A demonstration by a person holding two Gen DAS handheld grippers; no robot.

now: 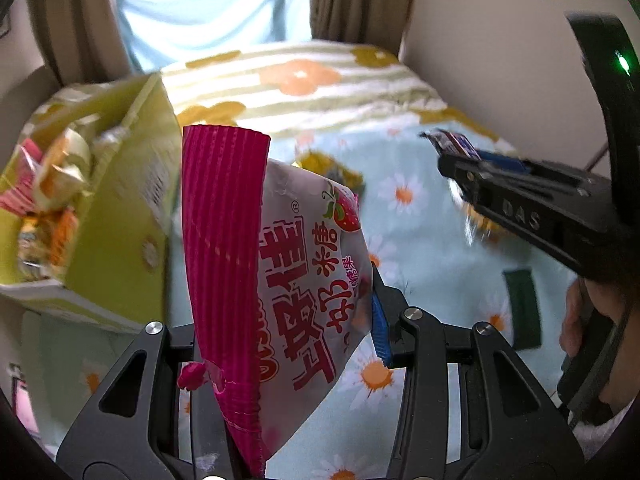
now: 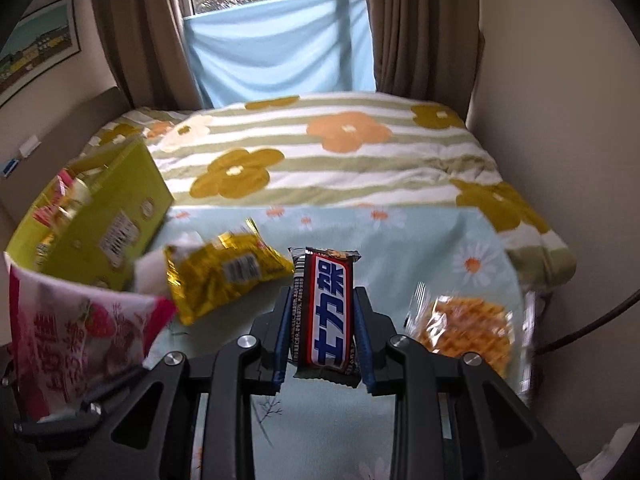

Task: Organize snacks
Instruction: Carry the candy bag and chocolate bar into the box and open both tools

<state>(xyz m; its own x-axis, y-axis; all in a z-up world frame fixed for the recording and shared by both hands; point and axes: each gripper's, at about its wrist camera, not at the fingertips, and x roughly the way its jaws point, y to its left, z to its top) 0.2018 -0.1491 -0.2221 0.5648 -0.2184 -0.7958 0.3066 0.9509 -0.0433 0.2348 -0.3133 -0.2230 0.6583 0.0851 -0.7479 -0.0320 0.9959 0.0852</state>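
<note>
Left gripper [image 1: 280,320]: its jaws are clamping the pink strawberry candy bag [image 1: 276,276], which is standing up between the fingers, clear of the bedsheet.
Right gripper [image 2: 322,332]: its jaws are pinching the chocolate bar [image 2: 324,312] by its long sides, the wrapper upright and off the bed.
Yellow-green box [image 2: 120,216]: it is sitting open on the bed at the left, and is already holding several small wrapped snacks; which ones is too blurred to tell.
Done so far: judging by the box's contents, part of the sorting is behind the person, and two more items are now in hand.
Gold packet [image 2: 224,276]: it is lying loose on the daisy-print sheet [image 2: 420,248], just beside the box and outside it.
Waffle pack [image 2: 464,328]: it is lying on the sheet at the right, well apart from the box.
Dark green item [image 1: 520,304]: it is lying flat on the sheet in the left wrist view; what it is cannot be told.
Still left: the two held snacks are probably heading for the box, and at least the gold packet and the waffle pack are waiting after them.
Progress: roughly midway, as a judgement only.
</note>
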